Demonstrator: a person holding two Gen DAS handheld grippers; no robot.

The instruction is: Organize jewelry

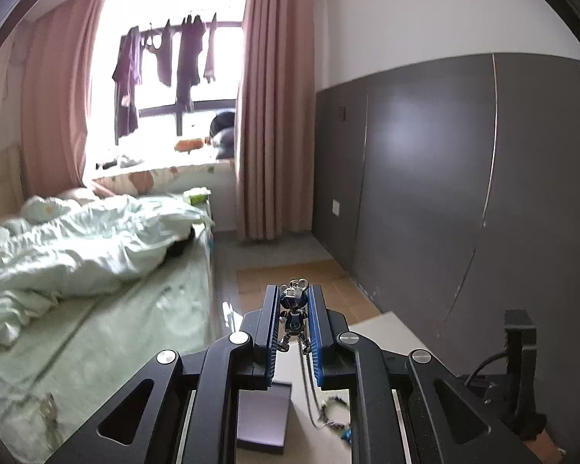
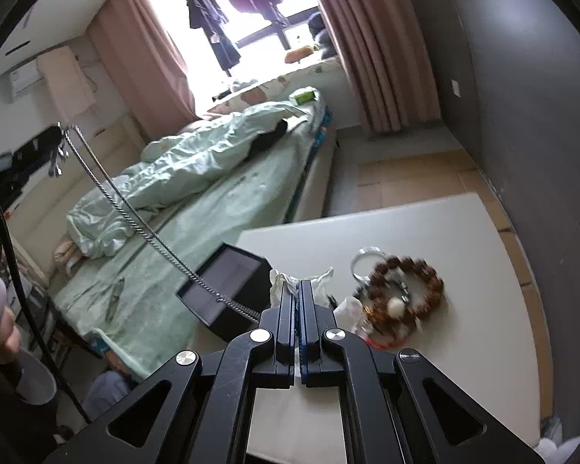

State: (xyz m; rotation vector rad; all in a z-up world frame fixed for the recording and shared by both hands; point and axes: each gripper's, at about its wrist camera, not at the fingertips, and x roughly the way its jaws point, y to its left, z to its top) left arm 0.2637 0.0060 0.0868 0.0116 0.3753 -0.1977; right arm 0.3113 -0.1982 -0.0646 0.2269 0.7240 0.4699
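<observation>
Both wrist views look along their jaws toward the window [image 1: 166,77] (sharing bed [image 2: 197,208], table [image 2: 464,239]).

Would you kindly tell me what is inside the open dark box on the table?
The dark box shows only a flat grey lining; no jewelry is visible inside. The necklace chain crosses its near rim, and the right hand-held gripper covers its near corner.

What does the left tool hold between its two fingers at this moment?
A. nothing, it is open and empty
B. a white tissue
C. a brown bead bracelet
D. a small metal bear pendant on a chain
D: in the left wrist view the left tool is shut on the bear pendant, and its chain hangs down toward the table.
</observation>
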